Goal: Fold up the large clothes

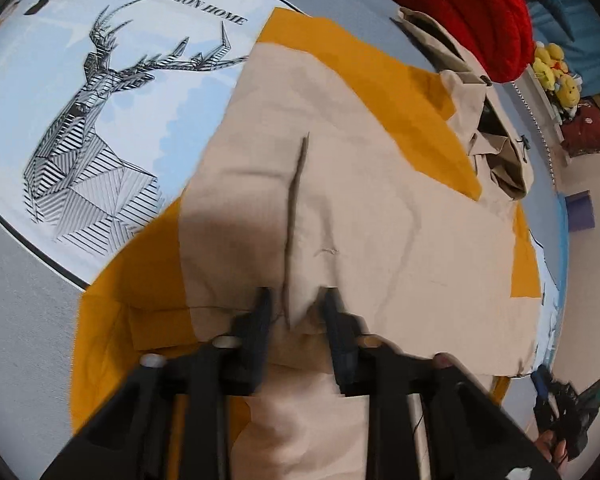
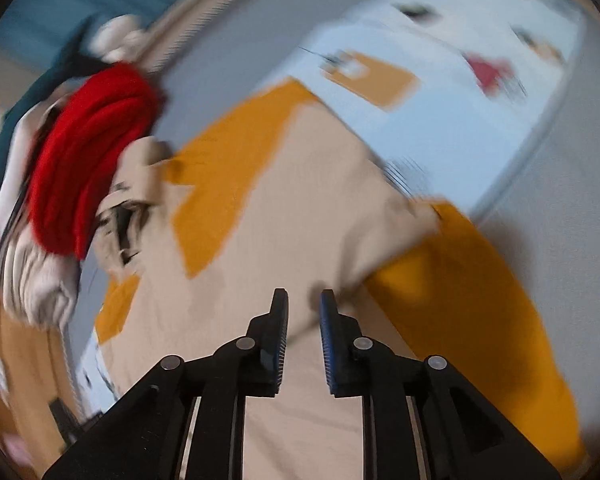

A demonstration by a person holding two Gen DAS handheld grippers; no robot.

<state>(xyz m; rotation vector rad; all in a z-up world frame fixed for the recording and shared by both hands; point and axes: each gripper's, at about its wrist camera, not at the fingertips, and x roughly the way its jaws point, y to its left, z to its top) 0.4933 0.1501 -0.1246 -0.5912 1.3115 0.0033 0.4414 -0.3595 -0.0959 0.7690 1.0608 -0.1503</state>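
A large beige and mustard-yellow garment (image 1: 360,200) lies spread on a bed; it also shows in the right wrist view (image 2: 300,208). Its collar (image 1: 488,120) lies at the far right. My left gripper (image 1: 296,300) sits at the near hem with a pinch of beige fabric bunched between its fingers. My right gripper (image 2: 304,300) hovers over the beige panel with its jaws a little apart and nothing between them; that view is blurred by motion. My right gripper also shows small at the lower right of the left wrist view (image 1: 560,408).
The bed cover has a printed deer and lettering (image 1: 100,120). A red knitted garment (image 1: 472,12) lies past the collar, also in the right wrist view (image 2: 88,152). Yellow plush toys (image 1: 556,68) sit on a shelf. Striped white clothes (image 2: 32,276) lie at the left.
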